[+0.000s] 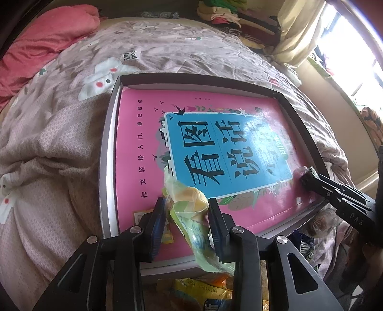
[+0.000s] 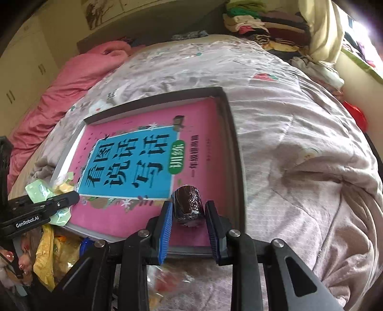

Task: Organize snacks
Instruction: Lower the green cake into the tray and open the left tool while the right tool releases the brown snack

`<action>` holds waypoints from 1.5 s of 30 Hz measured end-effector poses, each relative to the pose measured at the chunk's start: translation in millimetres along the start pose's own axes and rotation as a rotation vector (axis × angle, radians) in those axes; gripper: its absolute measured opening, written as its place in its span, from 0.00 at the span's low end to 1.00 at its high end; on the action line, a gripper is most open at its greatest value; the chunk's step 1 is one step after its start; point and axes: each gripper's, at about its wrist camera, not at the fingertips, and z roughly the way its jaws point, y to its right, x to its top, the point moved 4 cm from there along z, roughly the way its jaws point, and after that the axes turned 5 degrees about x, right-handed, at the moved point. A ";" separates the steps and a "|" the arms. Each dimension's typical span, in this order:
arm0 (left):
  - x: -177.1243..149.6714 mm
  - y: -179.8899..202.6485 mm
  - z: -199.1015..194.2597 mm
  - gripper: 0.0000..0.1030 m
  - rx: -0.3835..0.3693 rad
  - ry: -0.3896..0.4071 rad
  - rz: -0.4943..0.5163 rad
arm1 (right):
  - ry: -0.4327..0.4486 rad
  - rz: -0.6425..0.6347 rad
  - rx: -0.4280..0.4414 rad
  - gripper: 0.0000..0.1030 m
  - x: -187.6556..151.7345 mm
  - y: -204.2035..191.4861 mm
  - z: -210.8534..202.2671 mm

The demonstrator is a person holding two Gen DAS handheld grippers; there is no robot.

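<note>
A shallow dark-rimmed box (image 1: 105,153) lies on the bed with a pink and blue book (image 1: 143,134) flat inside it; both also show in the right wrist view, box (image 2: 235,148) and book (image 2: 203,124). My left gripper (image 1: 186,210) is shut on a pale green snack packet (image 1: 189,203) above the book's near edge; it also shows in the right wrist view (image 2: 47,191). My right gripper (image 2: 189,213) is shut on a dark brown wrapped roll snack (image 2: 188,201) over the book's near right part; its tip shows in the left wrist view (image 1: 308,175).
Several loose snack packets lie on the quilt just in front of the box: yellow ones (image 1: 201,289) (image 2: 55,251) and a clear-wrapped one (image 2: 162,280). A pink blanket (image 1: 43,40) lies at the bed's far left. Stacked clothes (image 2: 263,21) stand by the curtain.
</note>
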 end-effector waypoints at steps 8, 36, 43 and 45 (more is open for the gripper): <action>-3.5 2.1 -2.1 0.44 0.005 -0.004 0.007 | -0.002 0.026 -0.014 0.28 -2.2 6.3 -3.7; -2.0 -12.0 -24.7 0.62 -0.011 0.010 -0.045 | 0.022 0.067 -0.015 0.32 -2.6 12.5 -20.2; -1.6 -15.2 -44.5 0.67 -0.010 0.043 -0.043 | 0.046 0.071 0.002 0.42 -3.2 10.0 -26.8; -1.2 -17.0 -50.7 0.69 -0.009 0.050 -0.045 | 0.057 0.072 0.001 0.44 -2.1 8.3 -29.2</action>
